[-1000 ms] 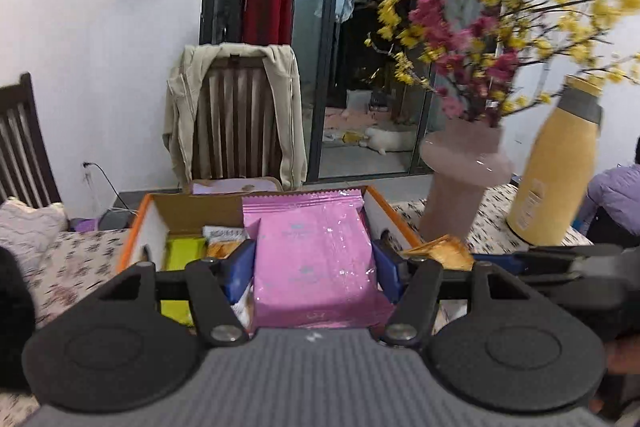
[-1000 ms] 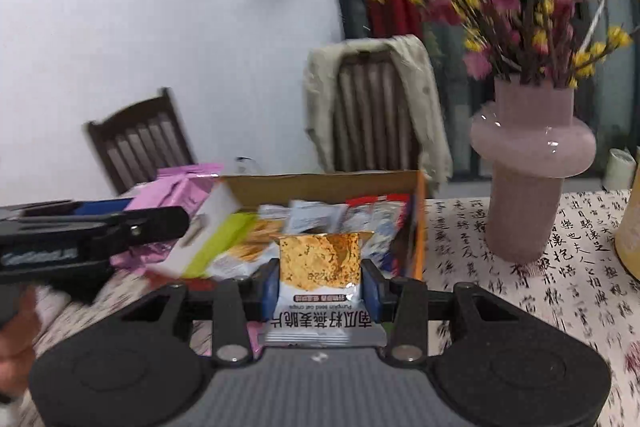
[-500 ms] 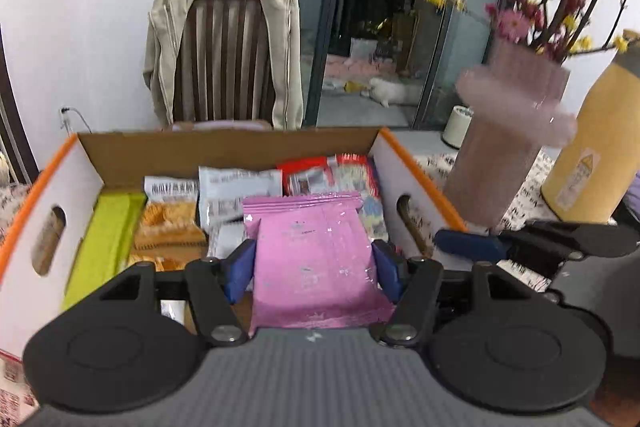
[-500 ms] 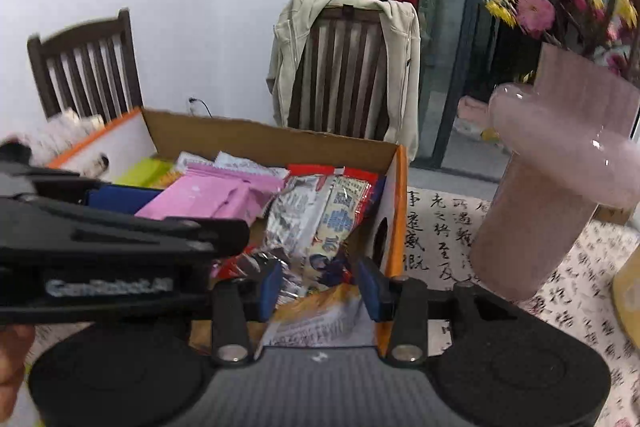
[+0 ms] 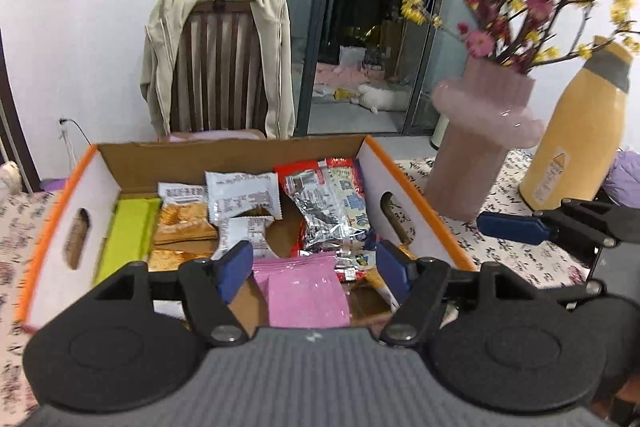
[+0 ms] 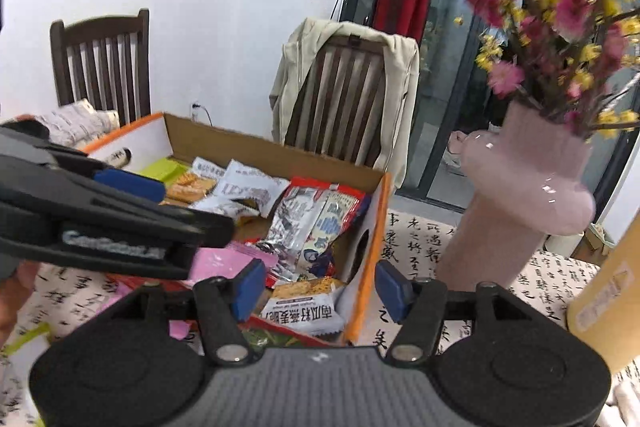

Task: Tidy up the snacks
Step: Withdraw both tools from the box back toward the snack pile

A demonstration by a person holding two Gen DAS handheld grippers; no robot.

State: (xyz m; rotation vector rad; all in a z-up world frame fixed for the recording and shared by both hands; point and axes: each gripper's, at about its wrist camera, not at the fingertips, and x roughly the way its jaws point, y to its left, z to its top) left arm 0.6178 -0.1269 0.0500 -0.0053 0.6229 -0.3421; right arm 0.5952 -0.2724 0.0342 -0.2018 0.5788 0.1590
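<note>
An open cardboard box (image 5: 108, 187) with an orange rim holds several snack packets: green (image 5: 128, 227), orange (image 5: 184, 223), white (image 5: 244, 195) and silver-red (image 5: 332, 203). My left gripper (image 5: 316, 263) hangs over the box's near end, its jaws opening. A pink packet (image 5: 306, 291) lies between them, and the pads are clear of it. In the right wrist view my right gripper (image 6: 320, 283) is at the box's near right corner (image 6: 376, 227), jaws opening too. An orange cracker packet (image 6: 304, 307) lies loose between its pads.
A pink vase (image 5: 476, 155) of flowers stands just right of the box, with a yellow bottle (image 5: 576, 139) beyond it. A chair with a beige jacket (image 5: 218, 67) stands behind the table. The tablecloth (image 6: 420, 239) is printed with calligraphy.
Both grippers came down over the box and spread their jaws. The pink packet and the orange packet have left the pads and now lie in the box.
</note>
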